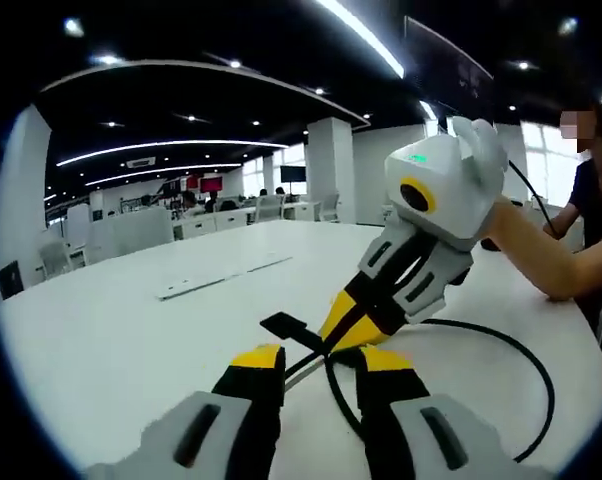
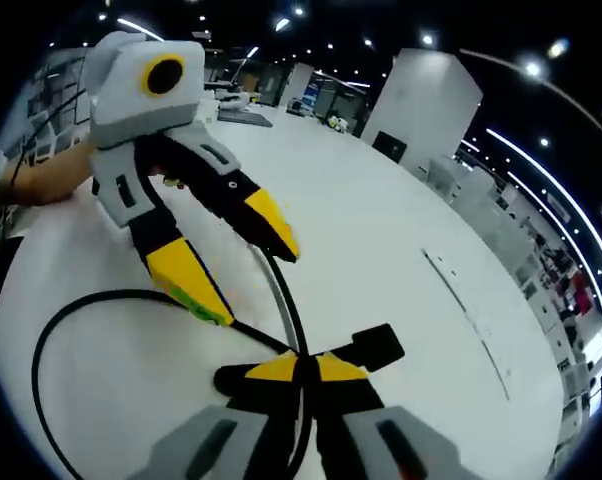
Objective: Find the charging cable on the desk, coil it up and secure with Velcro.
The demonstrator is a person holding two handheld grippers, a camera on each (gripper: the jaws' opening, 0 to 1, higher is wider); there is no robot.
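A black charging cable (image 1: 529, 348) lies in a wide loop on the white table (image 1: 111, 340). Its black Velcro tab (image 1: 281, 325) sticks out flat near the jaws. My right gripper (image 1: 346, 335) reaches in from the right, jaws pinched together on the cable beside the tab. In the right gripper view the same gripper (image 2: 306, 368) is shut on the cable (image 2: 91, 298), the Velcro tab (image 2: 376, 345) just beyond it. My left gripper (image 1: 319, 360) stands open with cable strands running between its jaws. From the right gripper view the left gripper (image 2: 251, 282) is spread wide over a strand.
A person sits at the table's right edge, an arm (image 1: 541, 260) resting on it; the arm (image 2: 41, 180) is also behind the left gripper. A flat cover strip (image 1: 221, 275) runs along the table. Office desks and chairs stand beyond.
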